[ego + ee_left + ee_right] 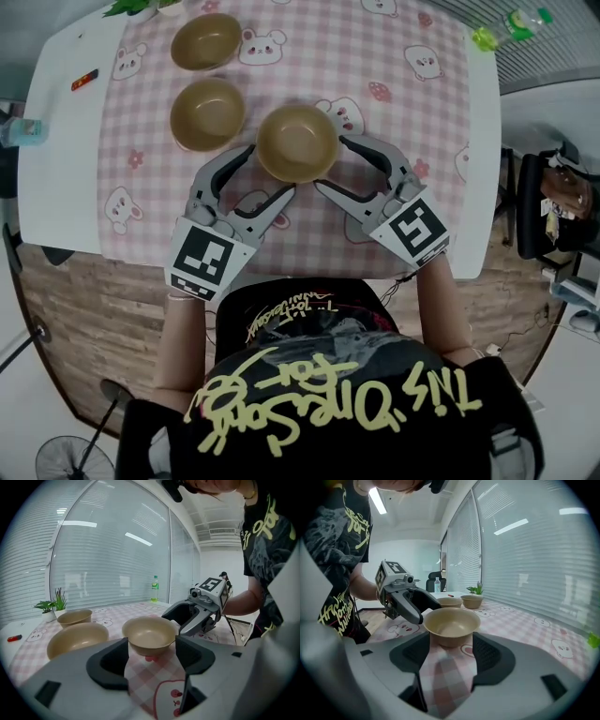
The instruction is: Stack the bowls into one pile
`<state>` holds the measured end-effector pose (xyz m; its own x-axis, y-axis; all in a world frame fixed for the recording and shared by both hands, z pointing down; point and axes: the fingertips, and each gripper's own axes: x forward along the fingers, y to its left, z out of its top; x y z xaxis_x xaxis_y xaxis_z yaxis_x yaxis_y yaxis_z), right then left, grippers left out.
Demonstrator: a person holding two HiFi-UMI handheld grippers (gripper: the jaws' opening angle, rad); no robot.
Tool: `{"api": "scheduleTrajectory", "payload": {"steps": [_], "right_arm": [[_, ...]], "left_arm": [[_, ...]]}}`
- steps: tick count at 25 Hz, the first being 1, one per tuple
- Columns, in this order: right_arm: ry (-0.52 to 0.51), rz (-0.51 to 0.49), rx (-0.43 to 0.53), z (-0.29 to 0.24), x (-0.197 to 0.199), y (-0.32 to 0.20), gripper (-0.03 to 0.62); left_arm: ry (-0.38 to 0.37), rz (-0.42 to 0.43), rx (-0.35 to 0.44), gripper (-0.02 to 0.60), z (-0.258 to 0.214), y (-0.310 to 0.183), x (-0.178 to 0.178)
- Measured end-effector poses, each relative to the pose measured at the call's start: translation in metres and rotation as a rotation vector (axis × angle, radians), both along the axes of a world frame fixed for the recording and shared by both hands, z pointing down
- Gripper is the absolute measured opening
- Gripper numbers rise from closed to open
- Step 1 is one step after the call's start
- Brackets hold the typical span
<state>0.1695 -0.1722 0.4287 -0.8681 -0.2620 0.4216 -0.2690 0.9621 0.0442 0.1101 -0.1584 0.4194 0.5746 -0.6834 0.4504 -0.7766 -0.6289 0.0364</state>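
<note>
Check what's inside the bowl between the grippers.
The bowl looks empty: its tan inside is bare. It sits on the pink checked tablecloth; the cloth under its base is covered.

Your plant [127, 7] cut off by the top edge at 11 o'clock, small red item [84, 80] at 10 o'clock too small to name, green bottle [514, 22] at 1 o'clock with label unreadable, nearest bowl [149, 633] with lower sides behind your left gripper [151, 649] jaw tips
</note>
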Motion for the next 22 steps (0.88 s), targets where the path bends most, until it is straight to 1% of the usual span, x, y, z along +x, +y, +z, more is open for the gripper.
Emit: {"api": "scheduleTrajectory", "payload": {"steps": [6, 11, 13, 18, 22], "right_arm": [[-0.003, 0.003, 0.003, -0.001, -0.001, -0.005, 0.268], [-0.007, 0.016, 0.047, -0.001, 0.000, -0.007, 0.268], [-0.002, 0.025, 0.064, -0.002, 0.001, -0.006, 0.268], [0.009, 0.071, 0.063, -0.012, 0.006, -0.002, 0.268], [-0.005, 0.105, 0.071, -0.021, 0.008, 0.004, 0.268]], "left_arm": [[-0.003, -0.008, 0.008, 0.314, 0.000, -0.005, 0.000], [-0.002, -0.003, 0.014, 0.316, 0.002, -0.007, 0.003], [-0.006, 0.009, 0.012, 0.318, 0.001, -0.007, 0.005], [-0.002, 0.051, 0.032, 0.318, -0.008, -0.007, 0.008], [0.007, 0.083, 0.041, 0.318, -0.017, -0.002, 0.011]]}}
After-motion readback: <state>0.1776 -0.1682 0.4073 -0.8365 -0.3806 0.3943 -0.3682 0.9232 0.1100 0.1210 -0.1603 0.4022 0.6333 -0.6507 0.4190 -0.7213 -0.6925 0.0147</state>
